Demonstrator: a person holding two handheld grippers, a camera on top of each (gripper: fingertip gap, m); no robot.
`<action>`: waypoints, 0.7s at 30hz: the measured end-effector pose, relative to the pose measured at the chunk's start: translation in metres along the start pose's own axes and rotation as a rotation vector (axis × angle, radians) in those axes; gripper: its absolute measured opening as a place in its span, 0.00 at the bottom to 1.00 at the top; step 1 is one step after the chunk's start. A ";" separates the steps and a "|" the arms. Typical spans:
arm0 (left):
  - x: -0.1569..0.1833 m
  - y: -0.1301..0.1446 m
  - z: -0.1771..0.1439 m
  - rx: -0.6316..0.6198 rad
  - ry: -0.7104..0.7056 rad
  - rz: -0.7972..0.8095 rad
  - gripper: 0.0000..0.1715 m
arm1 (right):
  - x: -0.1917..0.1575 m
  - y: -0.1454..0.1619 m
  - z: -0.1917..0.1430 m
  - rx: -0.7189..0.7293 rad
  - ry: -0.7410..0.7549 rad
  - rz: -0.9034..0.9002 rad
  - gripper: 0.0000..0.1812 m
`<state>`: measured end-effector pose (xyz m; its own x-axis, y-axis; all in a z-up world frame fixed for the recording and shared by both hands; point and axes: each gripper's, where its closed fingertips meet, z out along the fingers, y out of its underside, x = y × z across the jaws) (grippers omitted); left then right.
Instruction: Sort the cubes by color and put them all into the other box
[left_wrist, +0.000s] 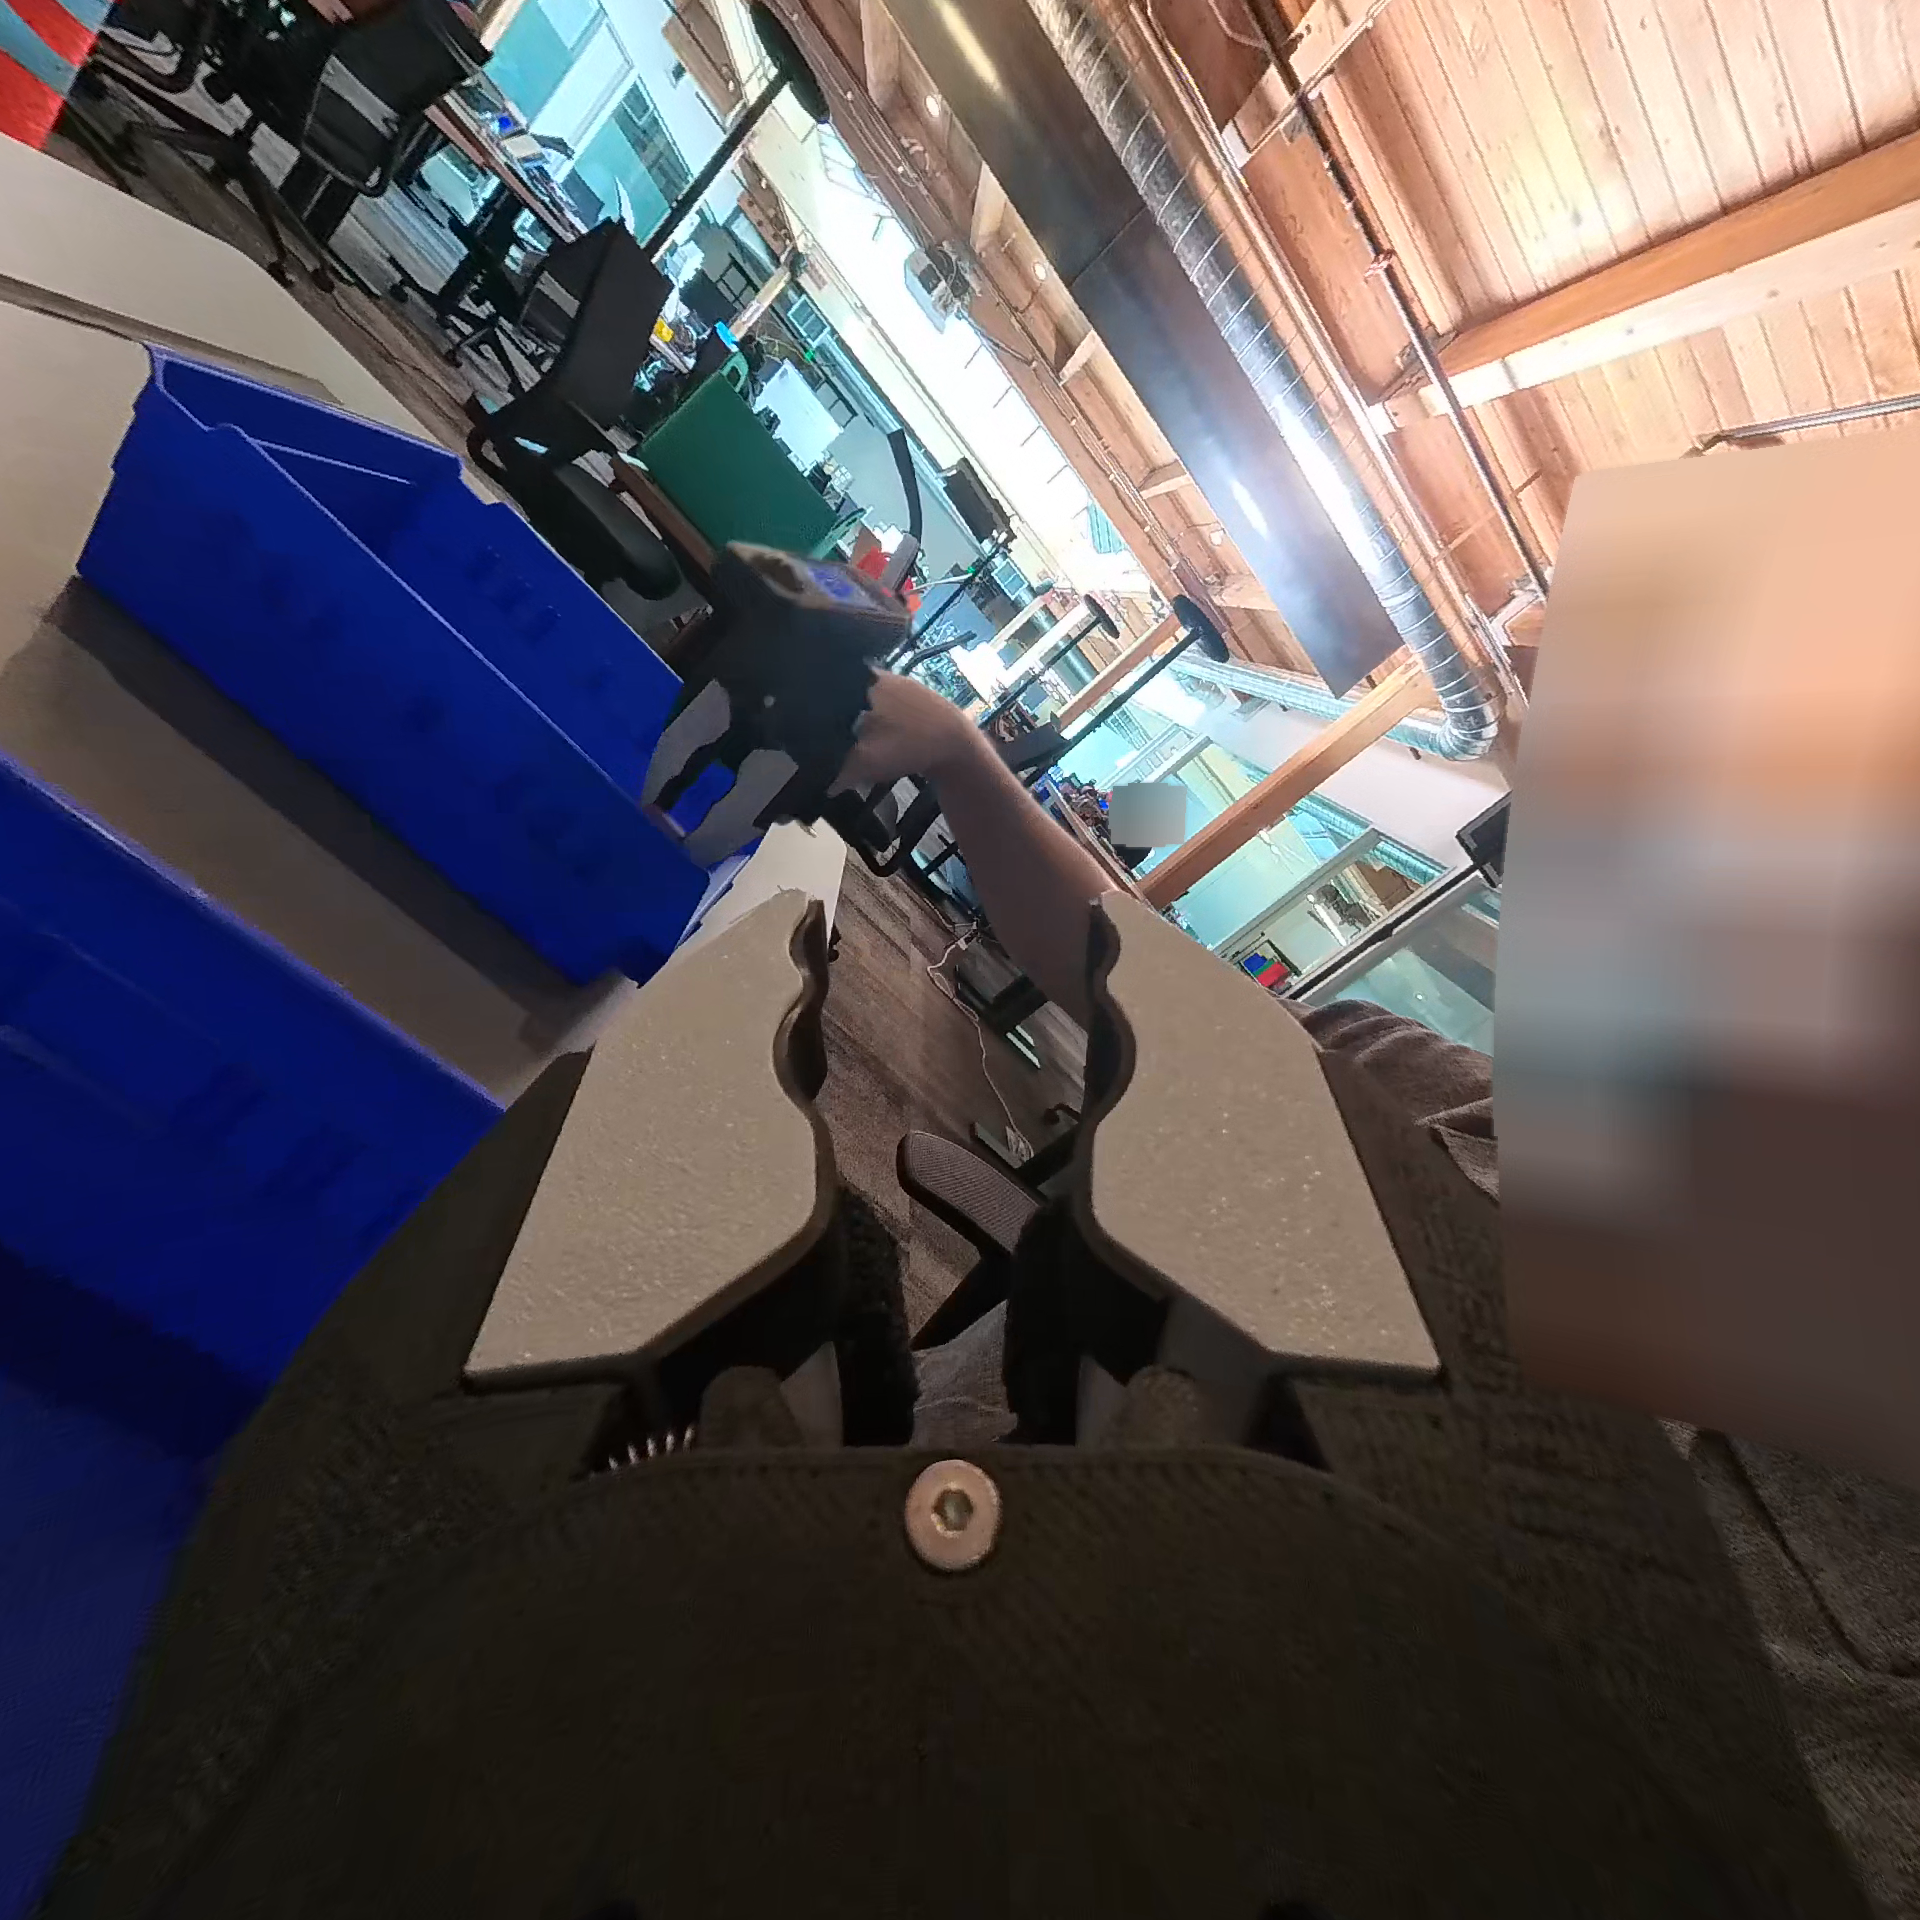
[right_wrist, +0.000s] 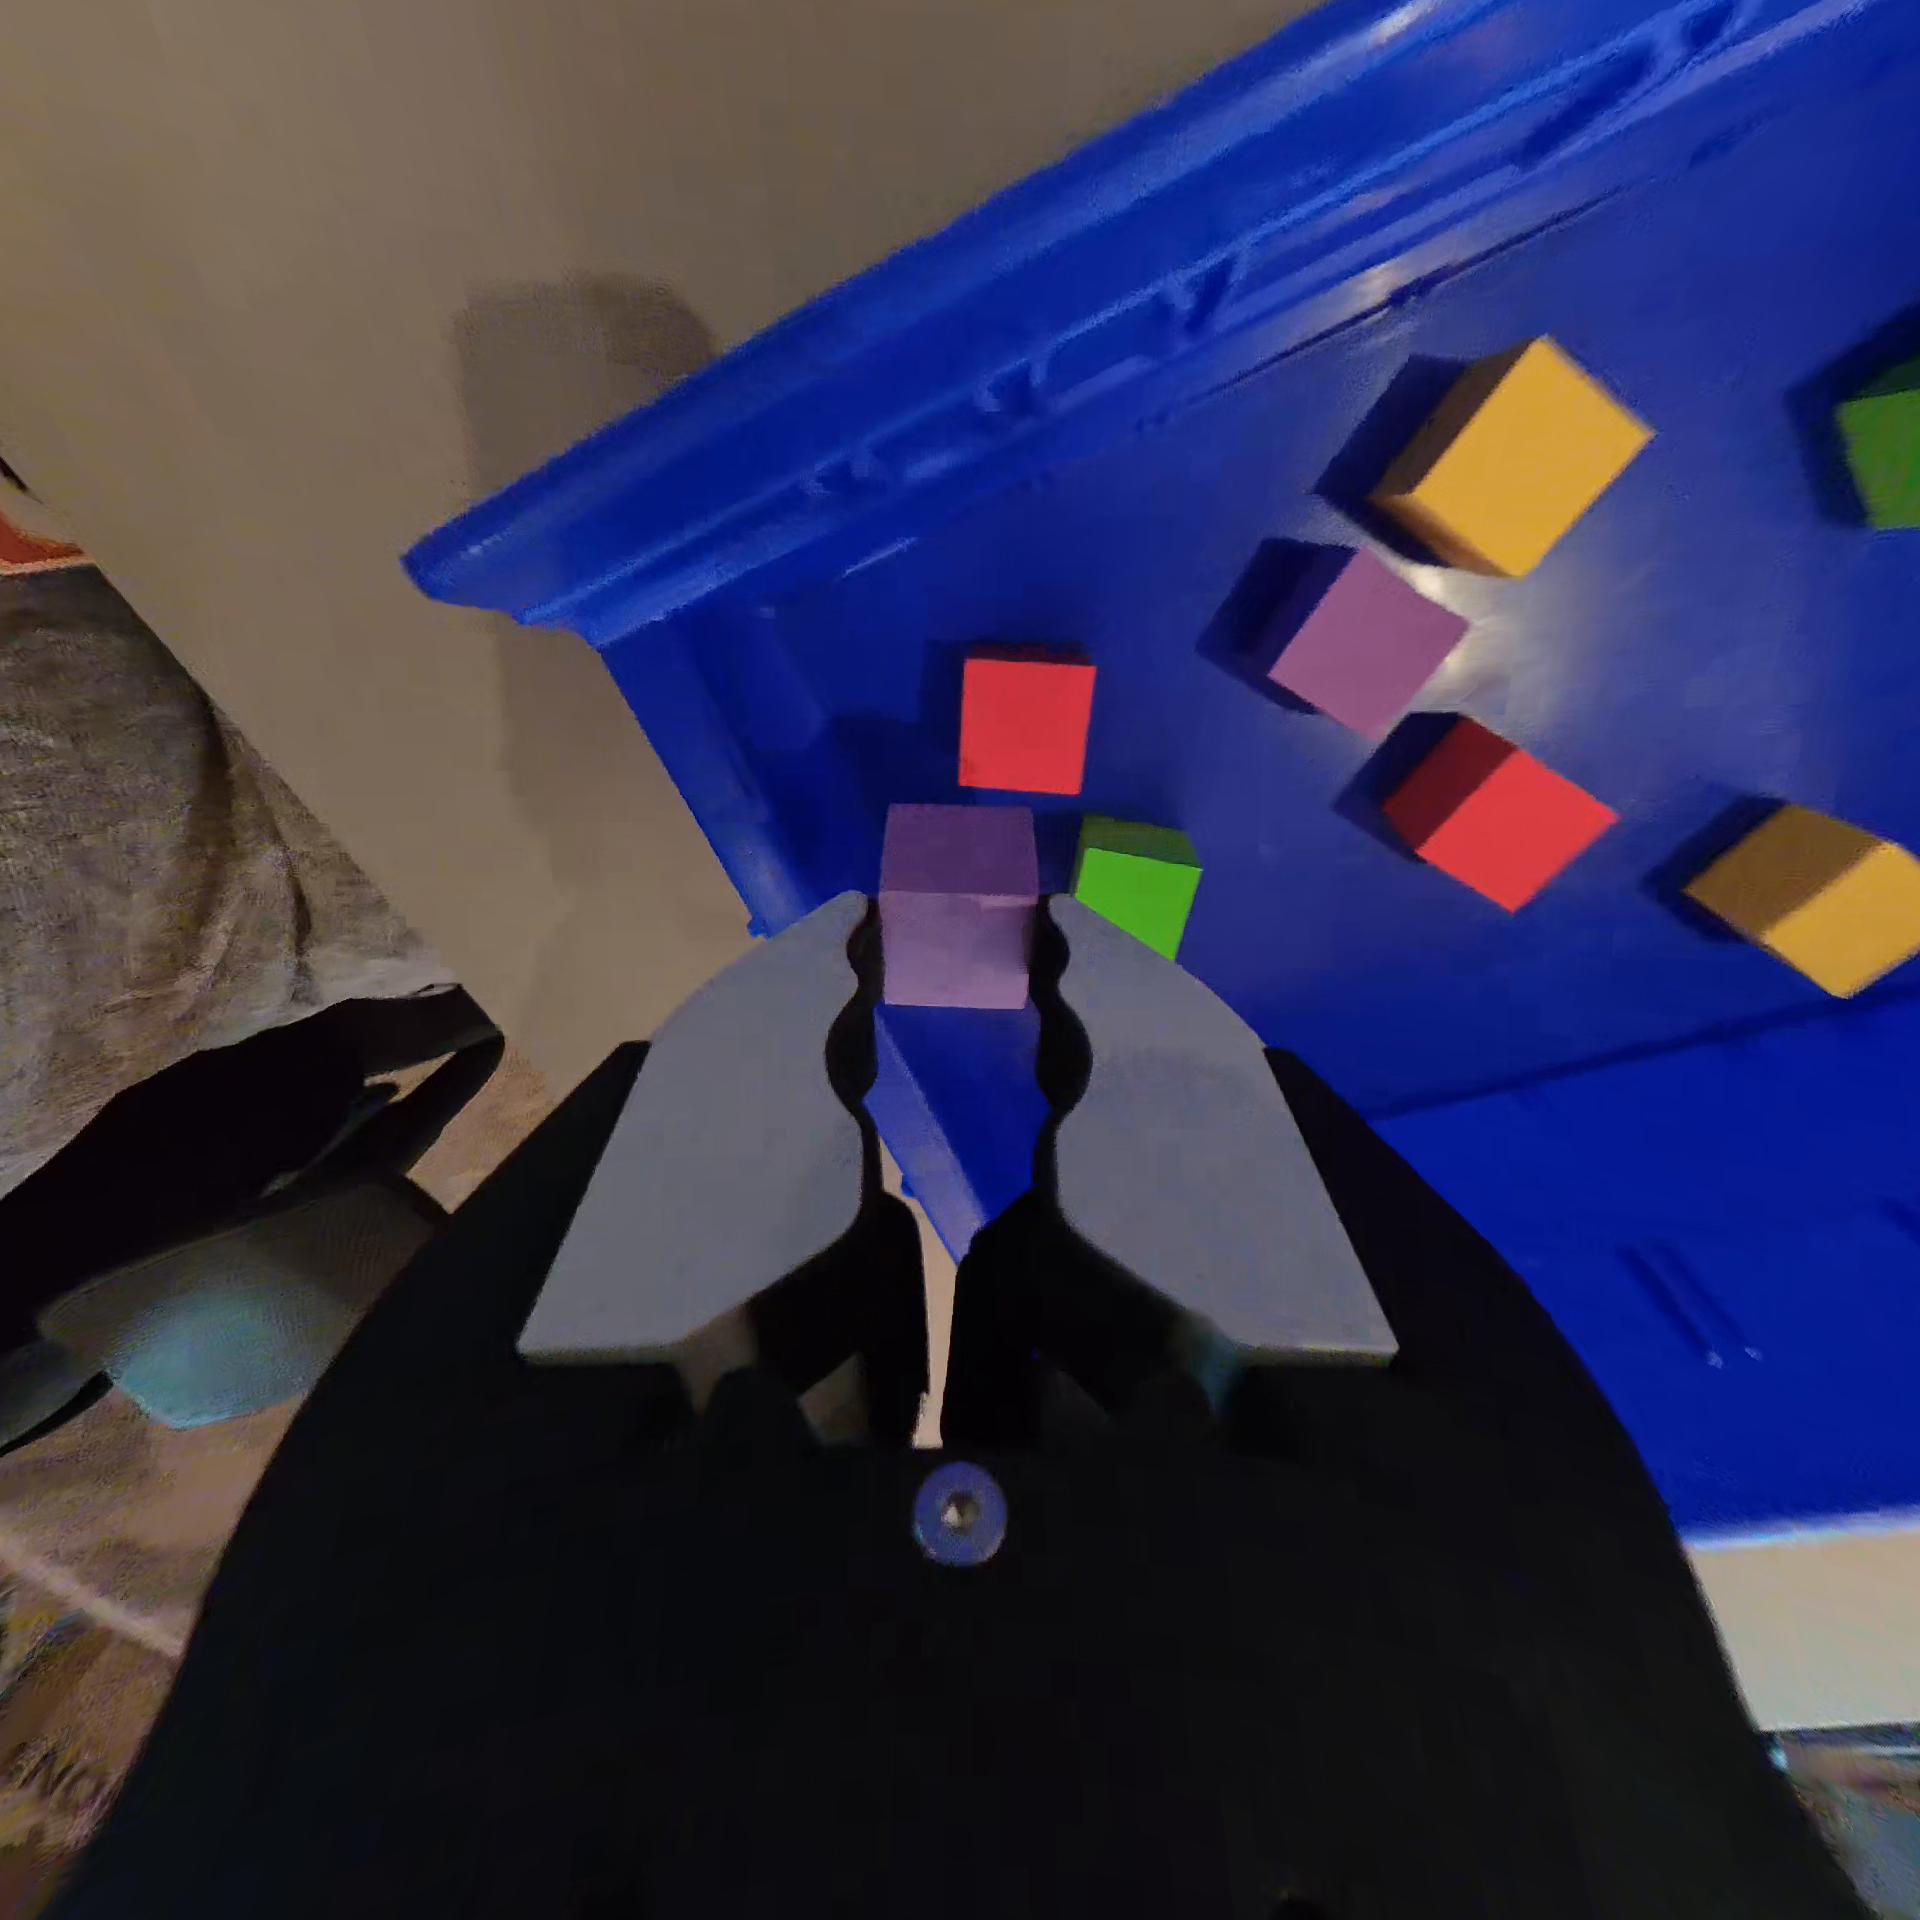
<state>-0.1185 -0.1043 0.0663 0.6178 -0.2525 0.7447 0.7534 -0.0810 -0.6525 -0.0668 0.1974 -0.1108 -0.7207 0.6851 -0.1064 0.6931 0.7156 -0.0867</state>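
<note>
Between the tips of the right gripper (right_wrist: 956, 914), centre of the right wrist view: purple cube (right_wrist: 956, 935), clamped, over the near corner of a blue bin (right_wrist: 1039, 436). Just beyond, on the bin floor: red cube (right_wrist: 1025, 724), green cube (right_wrist: 1135, 888). Farther right: lilac cube (right_wrist: 1361, 665), yellow cube (right_wrist: 1512, 462). Lower centre of the left wrist view: left gripper (left_wrist: 956, 914), fingers spread, gripping nothing, off the table edge (left_wrist: 800, 862).

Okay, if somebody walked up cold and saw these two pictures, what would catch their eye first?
Probably the right gripper pinching a purple cube over a bright blue bin strewn with red, yellow, green and purple cubes. In the left wrist view, the left gripper hangs open and empty, tilted up beside blue bins on a table.
</note>
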 end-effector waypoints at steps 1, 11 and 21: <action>0.001 0.000 0.000 0.000 0.000 0.002 0.28 | -0.002 0.003 0.005 -0.032 -0.017 0.005 0.15; -0.008 0.000 -0.005 -0.009 -0.072 0.020 0.28 | 0.003 0.009 0.034 -0.171 -0.072 0.055 0.16; -0.032 0.009 -0.009 -0.089 -0.259 0.063 0.27 | 0.008 -0.002 -0.001 -0.091 -0.003 0.059 0.22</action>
<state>-0.1339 -0.1058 0.0354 0.7083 -0.0061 0.7059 0.6961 -0.1601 -0.6998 -0.0736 0.2018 -0.1107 -0.6788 0.7258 -0.1120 0.7296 0.6838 0.0098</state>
